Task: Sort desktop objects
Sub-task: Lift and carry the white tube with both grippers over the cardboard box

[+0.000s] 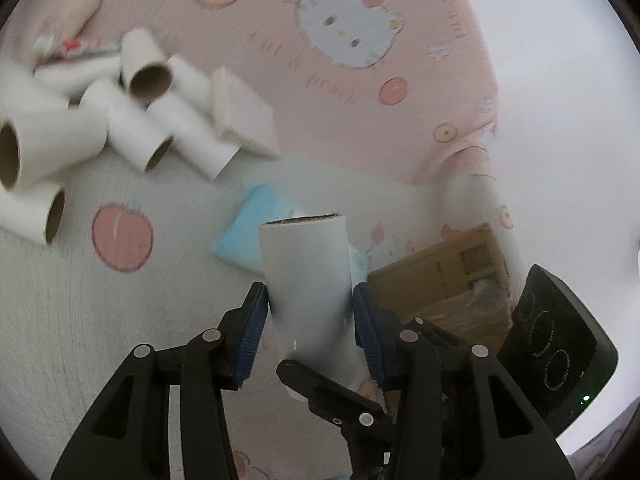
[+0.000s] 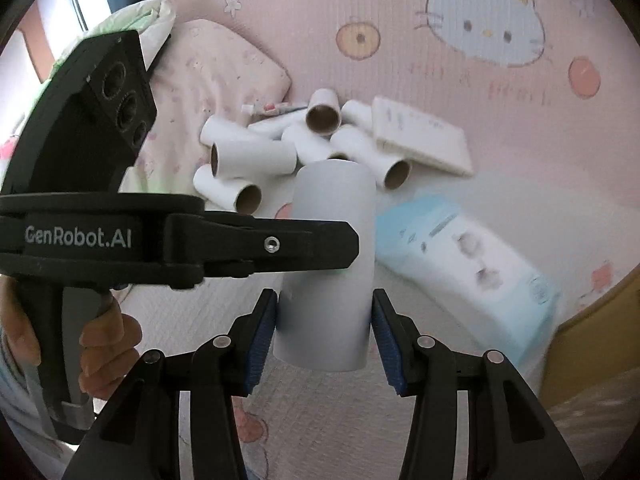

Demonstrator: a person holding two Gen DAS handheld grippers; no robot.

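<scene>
One white tube (image 1: 308, 280) mid-air, pinched by both left gripper (image 1: 310, 312) and right gripper (image 2: 324, 320) | far-left tube pile (image 2: 304, 148) mostly gathered | blue packet (image 2: 468, 256), booklet (image 2: 420, 140) seemingly unsorted.

~8 paper rolls (image 2: 248, 156), 1 booklet (image 2: 420, 140), 1 blue pack (image 2: 460, 248), 1 cardboard box (image 1: 448, 280).

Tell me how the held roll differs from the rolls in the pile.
The held roll stands upright between both hand-held grippers, left and right; the piled rolls lie on their sides on the mat. The held roll is lifted and alone; the piled rolls lean on each other. All are white tubes with brown cardboard cores.
</scene>
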